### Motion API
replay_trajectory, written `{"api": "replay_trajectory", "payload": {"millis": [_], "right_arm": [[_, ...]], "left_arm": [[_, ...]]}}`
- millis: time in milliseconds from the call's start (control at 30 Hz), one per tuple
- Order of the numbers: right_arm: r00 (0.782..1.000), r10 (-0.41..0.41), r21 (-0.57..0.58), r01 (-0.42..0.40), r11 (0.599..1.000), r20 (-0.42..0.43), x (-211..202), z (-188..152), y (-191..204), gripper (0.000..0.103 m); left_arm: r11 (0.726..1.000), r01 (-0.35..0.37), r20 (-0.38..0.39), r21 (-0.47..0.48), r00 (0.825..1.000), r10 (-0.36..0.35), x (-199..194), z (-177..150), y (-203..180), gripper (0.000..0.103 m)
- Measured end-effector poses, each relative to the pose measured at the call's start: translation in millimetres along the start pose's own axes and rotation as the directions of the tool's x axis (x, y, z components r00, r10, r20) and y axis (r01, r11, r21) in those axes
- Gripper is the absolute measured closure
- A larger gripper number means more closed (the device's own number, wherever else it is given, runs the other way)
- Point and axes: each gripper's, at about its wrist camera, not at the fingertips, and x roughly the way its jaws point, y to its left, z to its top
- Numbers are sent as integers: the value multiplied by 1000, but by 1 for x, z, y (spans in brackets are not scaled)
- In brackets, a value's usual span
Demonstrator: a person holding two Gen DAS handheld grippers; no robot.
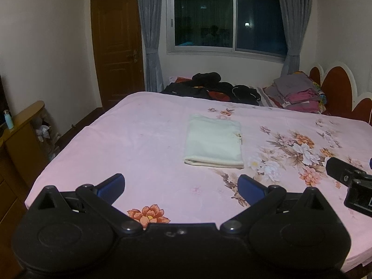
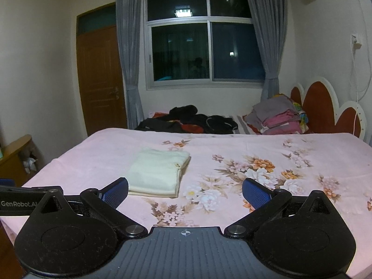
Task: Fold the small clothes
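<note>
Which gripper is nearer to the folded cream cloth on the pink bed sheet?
Probably the right gripper: the folded cream cloth lies just past its left fingertip. The left gripper sits a little farther back, with the cloth straight ahead. Both are open, touching nothing.

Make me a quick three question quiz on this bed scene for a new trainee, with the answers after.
1. True or false: the cream garment on the pink floral bedsheet is already folded.
2. Which holds the garment: A, the left gripper; B, the right gripper; C, neither?
3. Fill in: the dark clothes pile lies near the ____.

Key: 1 true. 2 C, both open and empty. 3 window.
</note>
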Motion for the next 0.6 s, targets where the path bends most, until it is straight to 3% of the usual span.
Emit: {"api": "replay_trajectory", "payload": {"millis": [600], "right_arm": [[1000, 5, -4, -5, 1000, -5, 2, -2, 1, 0]], "left_arm": [[1000, -3, -13, 8, 1000, 3, -4, 3, 5, 0]]}}
